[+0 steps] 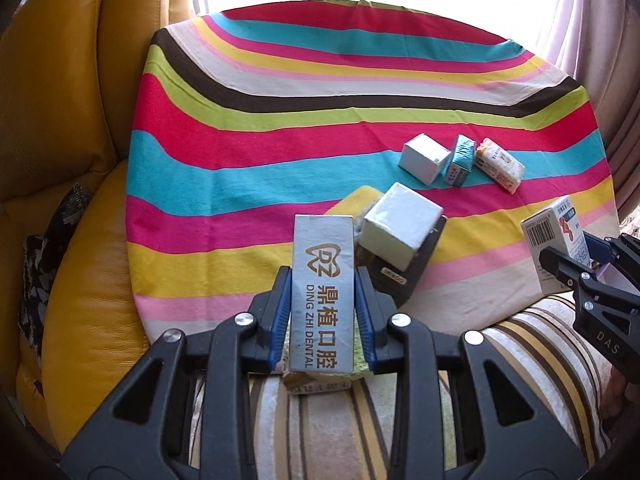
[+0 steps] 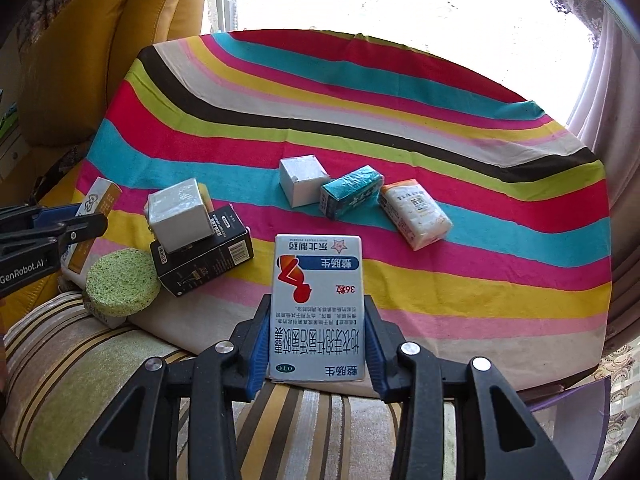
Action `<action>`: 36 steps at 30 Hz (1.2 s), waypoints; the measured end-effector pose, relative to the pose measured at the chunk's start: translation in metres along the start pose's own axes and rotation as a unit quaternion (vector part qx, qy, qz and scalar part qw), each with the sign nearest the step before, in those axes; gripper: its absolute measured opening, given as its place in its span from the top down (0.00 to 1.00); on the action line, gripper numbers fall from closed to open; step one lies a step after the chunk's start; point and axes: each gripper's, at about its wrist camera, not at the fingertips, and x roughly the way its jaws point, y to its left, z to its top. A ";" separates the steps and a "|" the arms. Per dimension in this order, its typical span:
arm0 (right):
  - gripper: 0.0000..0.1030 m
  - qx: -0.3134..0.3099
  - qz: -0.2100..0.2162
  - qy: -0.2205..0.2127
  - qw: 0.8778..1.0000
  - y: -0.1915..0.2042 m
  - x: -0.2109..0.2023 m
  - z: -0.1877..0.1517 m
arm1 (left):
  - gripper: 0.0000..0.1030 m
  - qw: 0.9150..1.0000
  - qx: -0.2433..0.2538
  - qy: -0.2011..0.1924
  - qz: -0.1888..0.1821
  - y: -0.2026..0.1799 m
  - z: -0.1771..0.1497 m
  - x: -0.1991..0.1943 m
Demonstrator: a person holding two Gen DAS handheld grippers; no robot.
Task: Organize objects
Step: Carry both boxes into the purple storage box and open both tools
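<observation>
My left gripper (image 1: 322, 276) is shut on a silver dental box (image 1: 323, 280) with gold lettering, held upright over the table's near edge. My right gripper (image 2: 316, 312) is shut on a white medicine box (image 2: 317, 304) with a red figure and blue band. Each gripper shows in the other view: the right gripper (image 1: 568, 258) at the right edge, the left gripper (image 2: 86, 220) at the left edge. A white cube box (image 2: 180, 214) rests on a black box (image 2: 204, 256). A green round sponge (image 2: 122, 284) lies beside them.
On the striped tablecloth (image 2: 400, 120) lie a small white box (image 2: 302, 180), a teal box (image 2: 350, 192) and a white-orange packet (image 2: 414, 214) in a row. A yellow leather sofa (image 1: 60, 120) stands at the left. A striped cushion (image 2: 120, 360) is below the grippers. Curtains hang at the right.
</observation>
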 end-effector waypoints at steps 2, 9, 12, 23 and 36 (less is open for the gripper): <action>0.59 0.010 -0.004 -0.007 1.000 -0.010 -0.009 -0.001 | 0.66 1.000 0.007 -0.001 -0.005 -0.010 0.000 -0.002; 0.59 0.040 -0.019 -0.016 0.999 -0.043 -0.031 -0.010 | 0.66 0.999 0.042 -0.009 -0.027 -0.053 0.003 -0.011; 0.59 0.051 -0.026 -0.019 0.998 -0.056 -0.041 -0.016 | 0.66 0.998 0.056 -0.011 -0.035 -0.072 0.002 -0.015; 0.59 0.082 -0.053 -0.030 0.995 -0.102 -0.072 -0.038 | 0.66 0.990 0.124 -0.017 -0.070 -0.143 0.003 -0.023; 0.59 0.137 -0.098 -0.019 0.986 -0.167 -0.094 -0.082 | 0.66 0.970 0.217 -0.016 -0.109 -0.235 -0.005 -0.029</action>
